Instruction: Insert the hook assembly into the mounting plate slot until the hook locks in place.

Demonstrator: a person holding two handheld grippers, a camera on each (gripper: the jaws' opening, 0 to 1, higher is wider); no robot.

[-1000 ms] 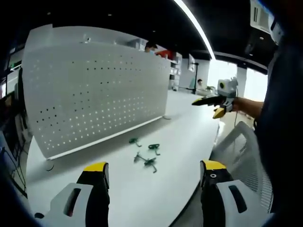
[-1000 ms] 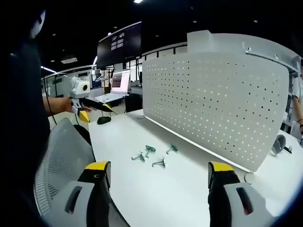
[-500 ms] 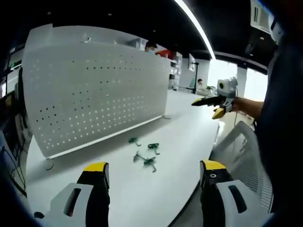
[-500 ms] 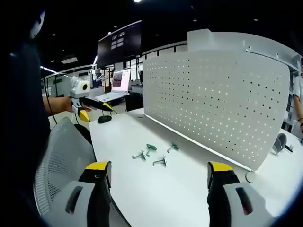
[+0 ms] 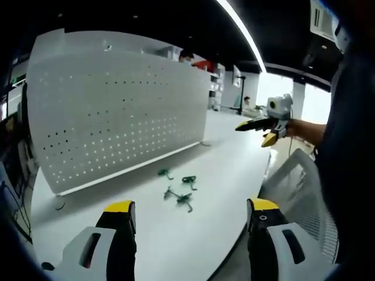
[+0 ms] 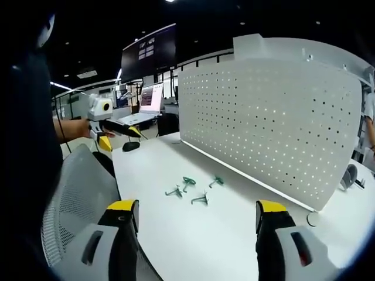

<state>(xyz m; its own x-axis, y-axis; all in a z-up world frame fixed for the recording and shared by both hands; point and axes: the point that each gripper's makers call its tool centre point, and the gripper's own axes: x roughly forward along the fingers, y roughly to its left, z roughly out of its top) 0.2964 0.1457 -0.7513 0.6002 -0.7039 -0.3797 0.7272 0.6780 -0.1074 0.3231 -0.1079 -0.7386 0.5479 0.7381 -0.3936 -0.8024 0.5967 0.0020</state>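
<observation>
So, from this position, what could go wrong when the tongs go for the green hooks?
1. The green hooks lie close together on the white table, so the open tongs might catch two hooks or push one away.
2. They are small and thin, so a grip could slip.
3. The pegboard has many identical holes, so a hook may go into a wrong one and not lock.

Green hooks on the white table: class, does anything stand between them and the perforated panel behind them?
Nothing visible does. The green hooks lie loose on the white table, and bare tabletop runs from them to the foot of the perforated panel.
</observation>
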